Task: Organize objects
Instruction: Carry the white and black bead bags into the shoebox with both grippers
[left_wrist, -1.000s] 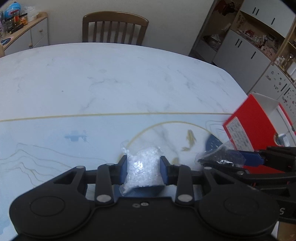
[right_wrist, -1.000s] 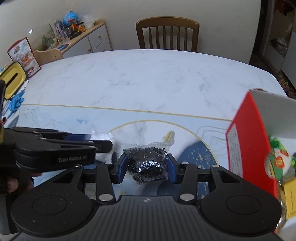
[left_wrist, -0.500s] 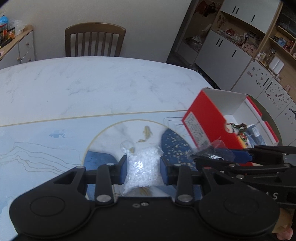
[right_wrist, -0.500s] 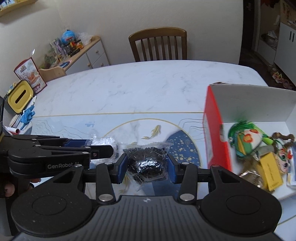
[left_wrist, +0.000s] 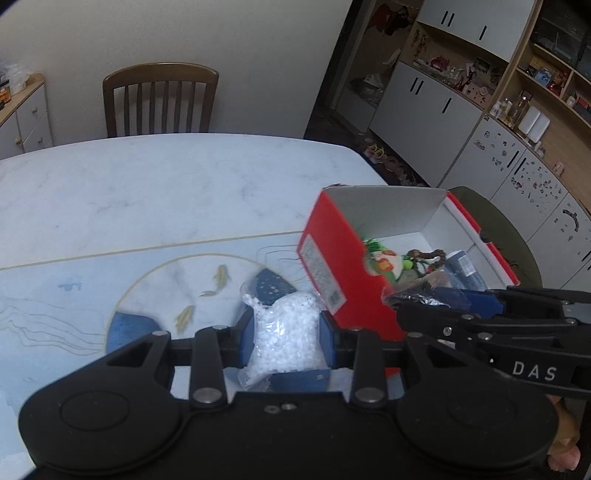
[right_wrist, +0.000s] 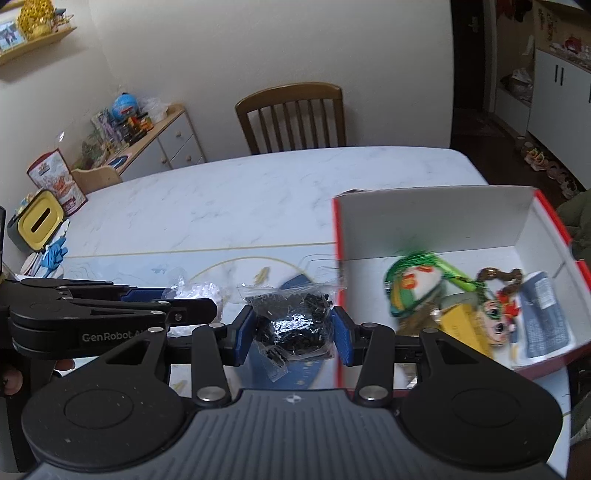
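Note:
My left gripper (left_wrist: 286, 341) is shut on a clear bag of white beads (left_wrist: 284, 339), held above the table just left of a red box (left_wrist: 332, 269). My right gripper (right_wrist: 293, 330) is shut on a clear bag of black beads (right_wrist: 291, 325), close to the box's left wall (right_wrist: 338, 295). The open red box with a white inside (right_wrist: 436, 218) holds a green toy (right_wrist: 410, 284), a doll charm (right_wrist: 496, 317), a yellow piece (right_wrist: 461, 325) and a blue packet (right_wrist: 546, 317). In the left wrist view the right gripper (left_wrist: 424, 299) shows at the right with its bag over the box.
The white marble table (right_wrist: 258, 199) carries a mat with fish prints (left_wrist: 221, 277). A wooden chair (right_wrist: 291, 114) stands at the far side. A yellow-topped container (right_wrist: 38, 218) and blue gloves (right_wrist: 55, 253) sit at the left edge. Cabinets (left_wrist: 424, 107) stand to the right.
Both grippers, each still holding its bag, have moved right and risen toward the red box; the box's inside and contents have come into full view.

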